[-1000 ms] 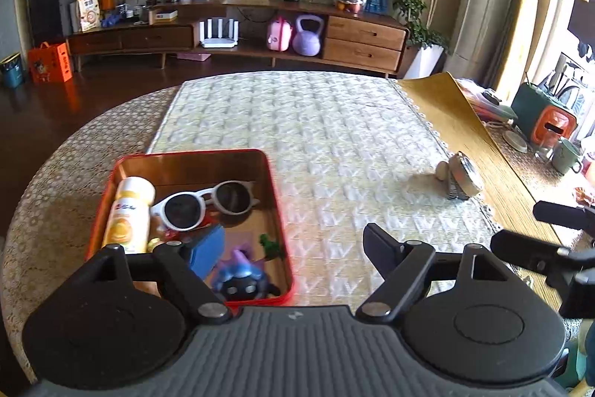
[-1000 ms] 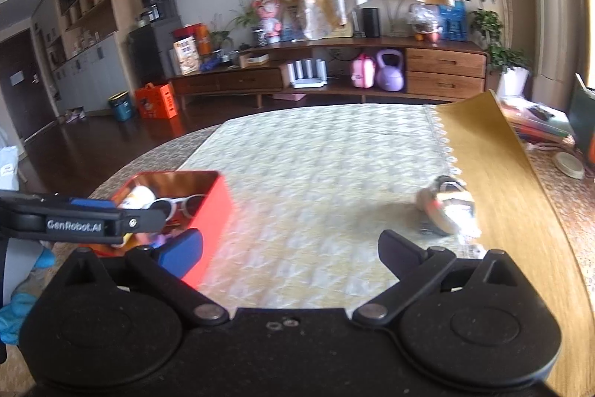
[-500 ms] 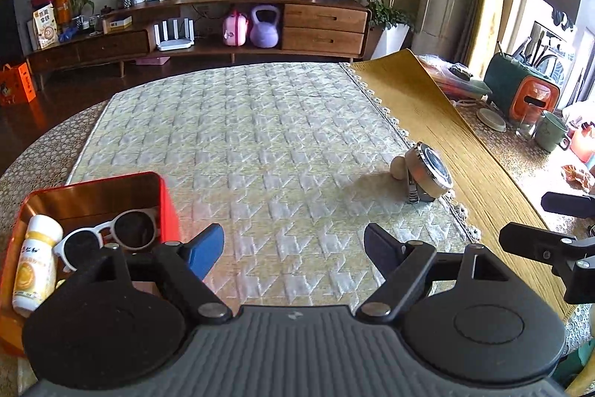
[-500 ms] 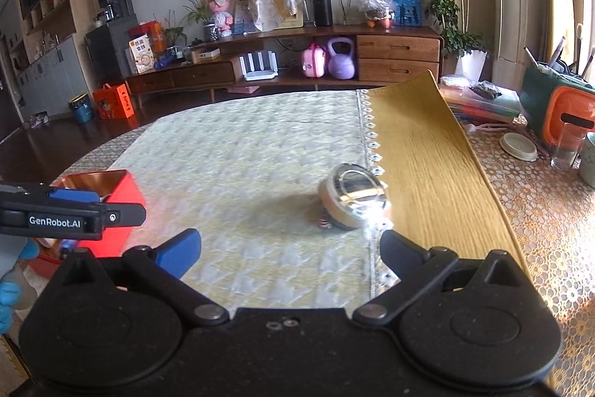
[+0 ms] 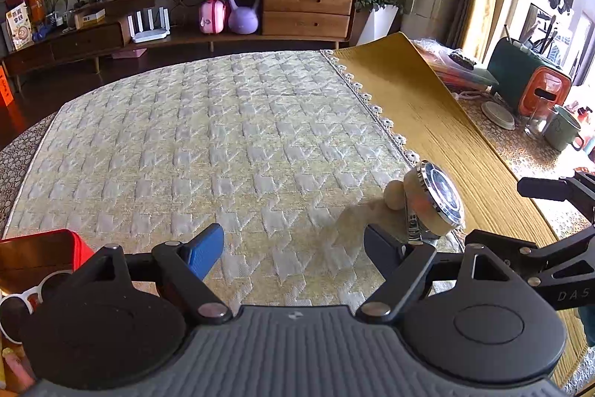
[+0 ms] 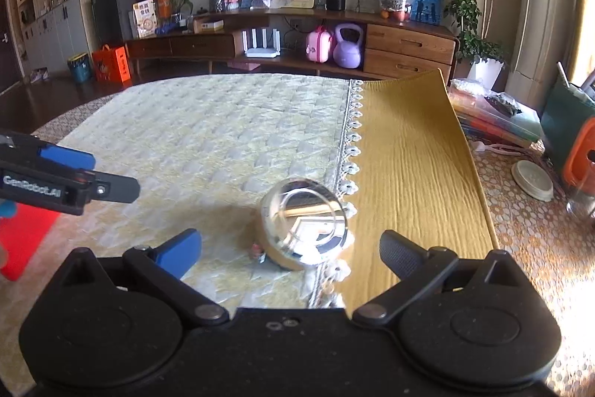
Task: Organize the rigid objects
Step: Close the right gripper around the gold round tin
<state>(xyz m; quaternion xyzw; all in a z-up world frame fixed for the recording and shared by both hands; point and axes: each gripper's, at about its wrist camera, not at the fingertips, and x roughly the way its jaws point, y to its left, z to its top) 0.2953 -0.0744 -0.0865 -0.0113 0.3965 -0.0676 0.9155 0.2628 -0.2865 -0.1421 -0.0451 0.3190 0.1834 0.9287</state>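
Observation:
A round beige object with a shiny silver-rimmed face lies on the quilted cloth by its lace edge, with a small metal piece under it. It also shows in the left wrist view. My right gripper is open, its fingers either side of the object and just short of it. My left gripper is open and empty, left of the object. A red tray with white sunglasses sits at the lower left of the left wrist view.
A yellow mat lies right of the quilted cloth. A green and orange container, a green mug and a white lid stand at the table's right side. A wooden sideboard stands beyond the table.
Both grippers have swung right, away from the red tray. The round object has come closer and now sits between my right gripper's fingers. Both grippers stay open.

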